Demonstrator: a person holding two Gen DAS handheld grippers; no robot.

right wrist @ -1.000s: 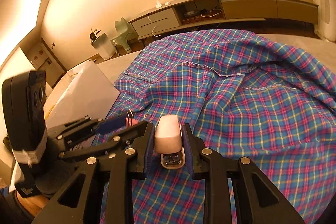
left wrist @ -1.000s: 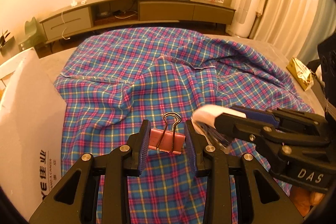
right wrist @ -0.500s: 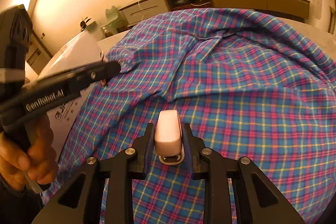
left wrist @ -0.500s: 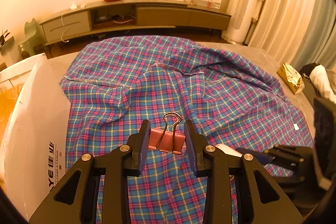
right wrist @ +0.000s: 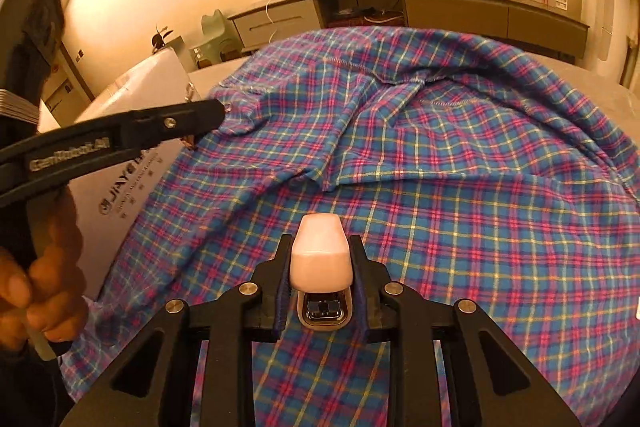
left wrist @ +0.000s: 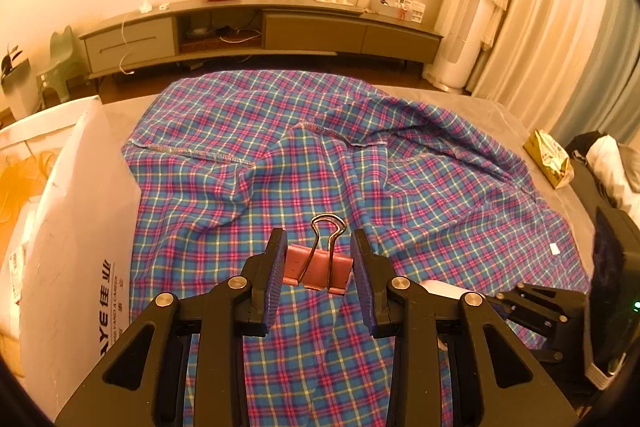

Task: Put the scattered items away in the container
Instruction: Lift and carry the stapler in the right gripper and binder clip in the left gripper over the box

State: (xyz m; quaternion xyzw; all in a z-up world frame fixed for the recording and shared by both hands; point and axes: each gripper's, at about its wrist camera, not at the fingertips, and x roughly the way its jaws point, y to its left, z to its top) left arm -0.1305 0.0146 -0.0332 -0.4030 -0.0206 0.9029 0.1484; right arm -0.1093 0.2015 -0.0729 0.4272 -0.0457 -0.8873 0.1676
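My left gripper [left wrist: 318,273] is shut on a pink binder clip [left wrist: 316,267] with its wire handles pointing forward, held above the plaid cloth [left wrist: 320,155]. My right gripper [right wrist: 320,277] is shut on a pink-topped stapler [right wrist: 321,259], its metal mouth facing the camera. The white cardboard box [left wrist: 76,227], the container, stands at the left of the cloth and also shows in the right wrist view [right wrist: 132,163]. The left gripper's side shows in the right wrist view [right wrist: 120,143], near the box.
A gold snack packet [left wrist: 550,157] lies on the grey surface at the right. A long low TV cabinet [left wrist: 260,31] runs along the far wall. Curtains [left wrist: 560,27] hang at the right. The right gripper's body [left wrist: 560,311] sits low at the right.
Both grippers have risen and drawn apart with their items. The right gripper has dropped back out of the left view's centre; the left gripper now sits up by the box.
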